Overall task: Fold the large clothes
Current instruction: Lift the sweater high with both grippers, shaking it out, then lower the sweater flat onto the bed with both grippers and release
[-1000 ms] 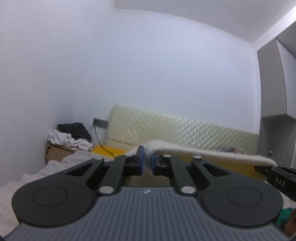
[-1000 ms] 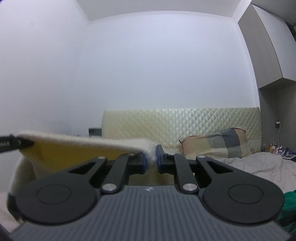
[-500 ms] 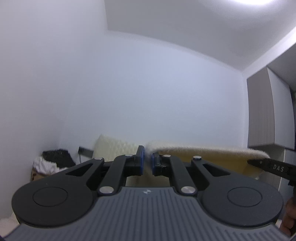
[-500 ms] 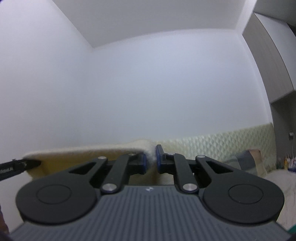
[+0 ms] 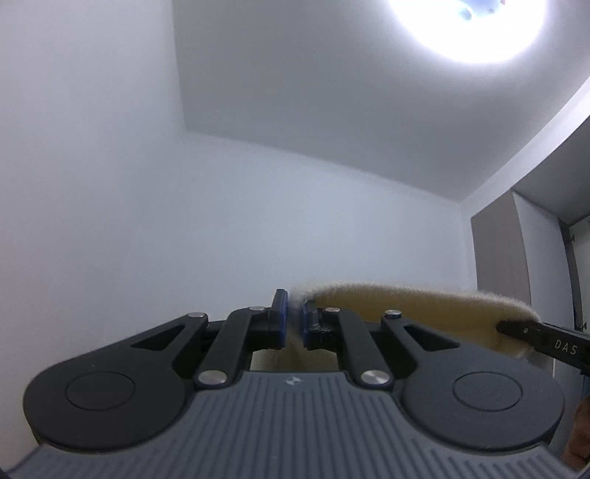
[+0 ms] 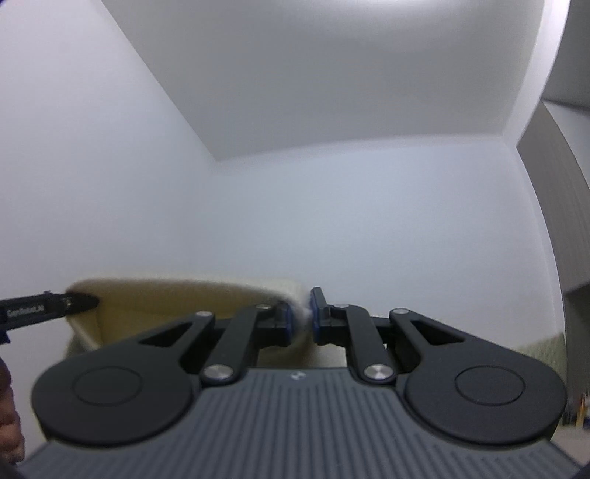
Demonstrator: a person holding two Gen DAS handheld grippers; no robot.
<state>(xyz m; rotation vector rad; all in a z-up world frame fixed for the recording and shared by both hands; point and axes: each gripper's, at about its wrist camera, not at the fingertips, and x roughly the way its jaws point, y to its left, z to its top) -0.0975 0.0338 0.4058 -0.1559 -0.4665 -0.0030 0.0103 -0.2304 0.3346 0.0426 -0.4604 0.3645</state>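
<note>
White walls and ceiling are filling both views, since you are pointing both tools upward. Nearest you in the left wrist view, your left tool [image 5: 292, 320] is pinching one end of the cream fleece garment [image 5: 416, 307] between its blue pads, jaws nearly together with only the fabric between them. From there the garment's top edge is running rightward as a fuzzy band to your right tool [image 5: 516, 329], whose black tip is gripping the far end; the cloth is hanging below that line, out of sight behind the tool body.

In the right wrist view, your right tool [image 6: 302, 317] is likewise clamping the fleece garment [image 6: 173, 302] narrowly, and the edge is stretching leftward to your left tool [image 6: 83, 301]. A bit of your hand [image 6: 9, 423] is showing at the lower left edge.

Farther off, a grey wardrobe [image 5: 516, 258] is standing at the right wall, and a ceiling lamp [image 5: 468, 25] is glaring at the upper right.
</note>
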